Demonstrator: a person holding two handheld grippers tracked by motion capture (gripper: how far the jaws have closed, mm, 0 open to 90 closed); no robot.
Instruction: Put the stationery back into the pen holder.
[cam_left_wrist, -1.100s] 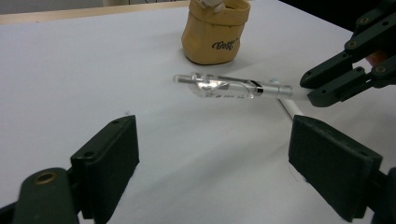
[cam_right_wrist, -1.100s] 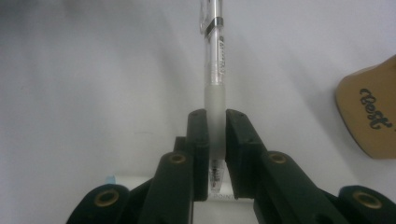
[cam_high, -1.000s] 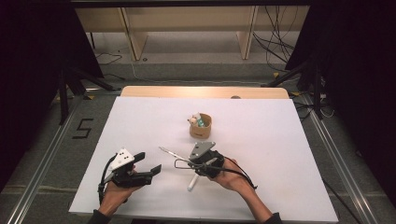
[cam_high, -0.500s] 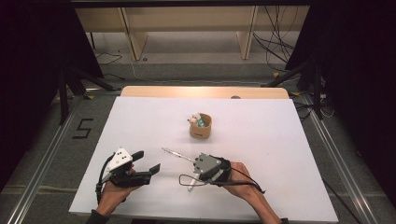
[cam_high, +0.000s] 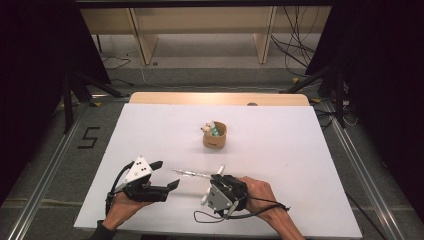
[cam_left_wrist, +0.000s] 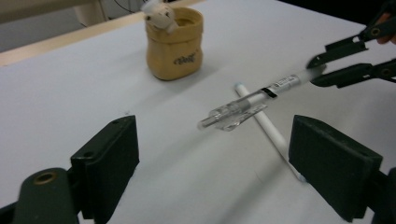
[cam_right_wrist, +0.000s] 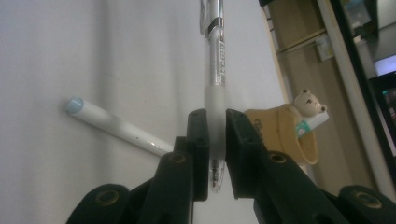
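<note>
Your right gripper (cam_right_wrist: 211, 140) is clamped on the clear pen (cam_right_wrist: 215, 60) near its tip, pen held off the white table (cam_high: 280, 150). White pen (cam_high: 212, 184) lies flat underneath, crossing it. Your left gripper (cam_left_wrist: 215, 163) has jaws wide apart, nothing between them. Tan cup (cam_high: 215, 136) sits well beyond.

A lab: black curtains (cam_high: 30, 50), floor cables (cam_high: 295, 20), numbered floor marking (cam_high: 88, 137)

Two pens: clear pen (cam_left_wrist: 252, 103), white pen (cam_left_wrist: 268, 130) (one cup (cam_high: 214, 137))
</note>
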